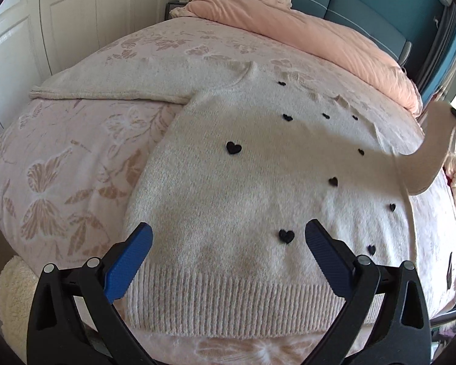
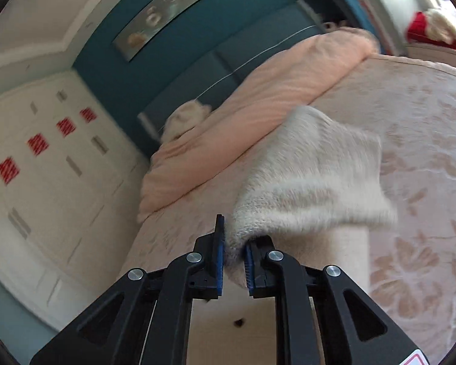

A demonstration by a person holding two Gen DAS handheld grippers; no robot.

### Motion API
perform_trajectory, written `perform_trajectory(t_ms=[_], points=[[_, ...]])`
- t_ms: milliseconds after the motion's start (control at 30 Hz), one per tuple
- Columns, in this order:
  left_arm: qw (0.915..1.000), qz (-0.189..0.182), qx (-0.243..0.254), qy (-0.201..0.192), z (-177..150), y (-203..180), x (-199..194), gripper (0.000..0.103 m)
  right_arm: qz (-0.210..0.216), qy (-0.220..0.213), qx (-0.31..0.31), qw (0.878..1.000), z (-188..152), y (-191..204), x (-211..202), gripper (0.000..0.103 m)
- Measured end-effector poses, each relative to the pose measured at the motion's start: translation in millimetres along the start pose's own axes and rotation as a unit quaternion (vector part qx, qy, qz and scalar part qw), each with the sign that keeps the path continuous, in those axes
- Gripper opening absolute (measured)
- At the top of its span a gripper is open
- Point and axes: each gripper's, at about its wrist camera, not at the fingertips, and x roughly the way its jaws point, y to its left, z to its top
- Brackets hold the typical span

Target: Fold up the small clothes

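Sweater [image 1: 228, 182]: fuzzy cream knit, black hearts, ribbed hem, being spread flat on the bed [image 1: 60, 158].
Right gripper [image 2: 234, 252]: sleeve [image 2: 313, 167] being pinched, lifted.
Left gripper [image 1: 228, 240]: being held wide, empty.

In the left wrist view the sweater [image 1: 228, 188] lies flat on the bedspread [image 1: 60, 158], filling the frame's centre, hem toward the lower edge. One sleeve [image 1: 106, 86] stretches to the upper left. The other sleeve [image 1: 425, 152] rises off the bed at the right edge. The duvet [image 1: 304, 30] lies behind the sweater, along the headboard [image 1: 364, 0] at the top. The left gripper [image 1: 228, 243] sits at the lower centre, above the hem. In the right wrist view the right gripper [image 2: 234, 254] is at the lower centre with the raised sleeve between its jaws; closets [image 2: 45, 167] stand at left.
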Motion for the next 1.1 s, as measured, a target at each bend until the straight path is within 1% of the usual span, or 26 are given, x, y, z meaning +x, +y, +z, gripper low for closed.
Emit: perform_trajectory(t_ms=[33,67,100,167,233,300,367,433,467,500,533,567,600,667,700,733,767,800,833,867,900,967,1000,1033,1067,1100], points=[[0.9999,-0.008,-0.007,-0.004,7,0,1,0.098,0.018,0.037,-0.026,0.999,-19,26,25,0.028],[0.9997,-0.018,-0.015,-0.006,14,1,2,0.098,0.023,0.072,-0.054,0.996,-42,46,50,0.037],[0.9991,-0.033,-0.026,-0.007,23,1,4,0.098,0.015,0.105,-0.083,0.991,-67,60,74,0.048],[0.9970,-0.062,-0.046,-0.011,42,0,8,0.098,-0.012,0.162,-0.118,0.980,-112,73,107,0.048],[0.9936,-0.097,-0.056,-0.015,63,-5,16,0.098,-0.022,0.190,-0.104,0.976,-136,62,115,0.048],[0.9905,-0.125,-0.057,-0.013,85,-14,31,0.098,-0.025,0.192,-0.067,0.979,-148,40,101,0.048],[0.9882,-0.139,-0.065,-0.002,106,-25,58,0.098,-0.044,0.186,-0.031,0.981,-150,15,82,0.048],[0.9870,-0.140,-0.077,0.017,125,-36,93,0.098,-0.064,0.176,0.010,0.982,-147,-15,64,0.051],[0.9844,-0.148,-0.091,0.029,134,-40,112,0.098,-0.072,0.171,0.033,0.982,-146,-29,56,0.052],[0.9826,-0.146,-0.107,0.042,141,-44,131,0.098,-0.080,0.166,0.057,0.981,-143,-44,50,0.052],[0.9801,-0.144,-0.126,0.053,149,-47,148,0.098,-0.085,0.159,0.081,0.980,-139,-57,46,0.052],[0.9753,-0.155,-0.145,0.061,152,-48,162,0.098,-0.083,0.152,0.105,0.979,-136,-69,46,0.052],[0.9718,-0.152,-0.165,0.072,157,-51,178,0.098,-0.082,0.145,0.124,0.978,-133,-78,43,0.052],[0.9625,-0.165,-0.195,0.091,161,-51,204,0.098,-0.080,0.139,0.154,0.975,-127,-94,47,0.055],[0.9608,-0.159,-0.203,0.100,162,-52,216,0.097,-0.081,0.141,0.163,0.973,-125,-99,53,0.058],[0.9606,-0.147,-0.212,0.103,162,-53,223,0.093,-0.081,0.143,0.170,0.972,-123,-102,61,0.058],[0.9619,-0.133,-0.219,0.095,163,-53,225,0.081,-0.083,0.143,0.175,0.971,-121,-104,69,0.058],[0.9636,-0.128,-0.219,0.084,167,-53,226,0.069,-0.085,0.143,0.175,0.970,-120,-105,76,0.054],[0.9637,-0.138,-0.215,0.078,172,-55,226,0.034,-0.084,0.142,0.172,0.971,-117,-105,81,0.027],[0.9607,-0.160,-0.213,0.079,177,-57,225,0.002,-0.081,0.137,0.164,0.974,-111,-102,84,0.008],[0.9589,-0.174,-0.213,0.068,182,-58,217,0.000,-0.076,0.125,0.154,0.977,-104,-95,81,0.009],[0.9611,-0.193,-0.198,0.010,192,-58,189,0.000,-0.040,0.070,0.130,0.988,-84,-78,64,0.008],[0.9630,-0.195,-0.186,-0.008,195,-58,178,0.000,-0.029,0.049,0.115,0.992,-77,-73,55,0.008],[0.9650,-0.192,-0.178,-0.015,196,-57,175,0.000,-0.030,0.031,0.096,0.994,-75,-73,51,0.007],[0.9685,-0.182,-0.170,-0.011,192,-56,178,0.000,-0.060,0.040,0.082,0.994,-79,-82,56,0.007],[0.9738,-0.162,-0.159,0.007,188,-54,190,0.000,-0.096,0.081,0.091,0.988,-87,-100,73,0.007]])
